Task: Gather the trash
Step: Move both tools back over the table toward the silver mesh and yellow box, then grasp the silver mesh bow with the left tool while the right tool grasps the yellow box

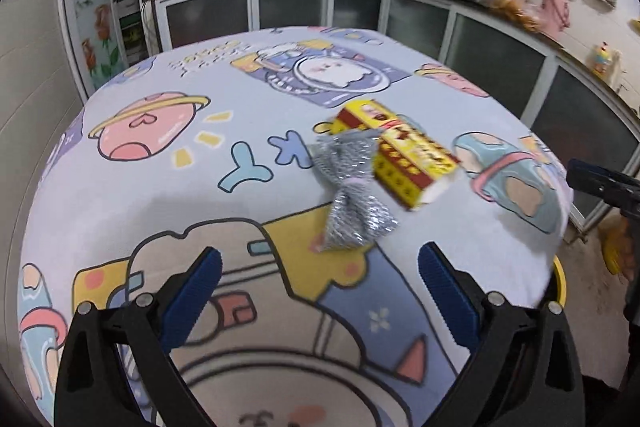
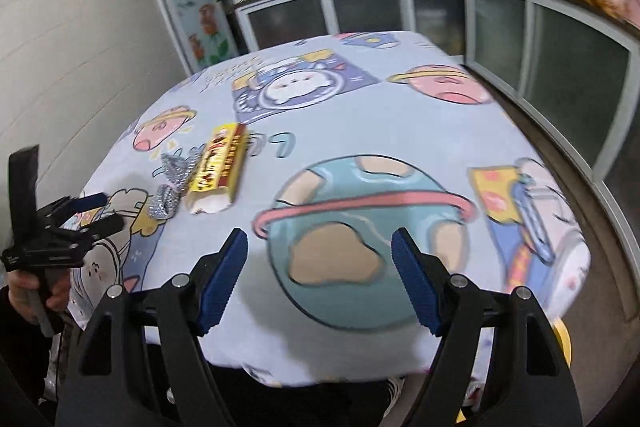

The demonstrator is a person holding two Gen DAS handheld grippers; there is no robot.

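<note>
**Inspector:** State the position of the trash.

**Assistant:** Two pieces lie on the table, which carries a cartoon-print cloth. A yellow and red box lies flat with one end torn open, showing white inside. A crumpled silver wrapper lies touching its side. In the right wrist view the same box and wrapper sit toward the left part of the table.

**Inspector:** Left gripper?

**Assistant:** The left gripper hangs above the cloth with its jaws spread wide and nothing between them. The wrapper lies just ahead of its blue pads, not touching them. From the right wrist view, the left gripper appears at the table's left edge, held by a hand.

**Inspector:** Right gripper?

**Assistant:** The right gripper is released, jaws apart over the printed globe, gripping nothing. Box and wrapper lie well to its left. In the left wrist view only a dark part of the right gripper shows at the right edge.

**Inspector:** Surroundings?

**Assistant:** Cabinets with dark glass doors run behind the table.
</note>
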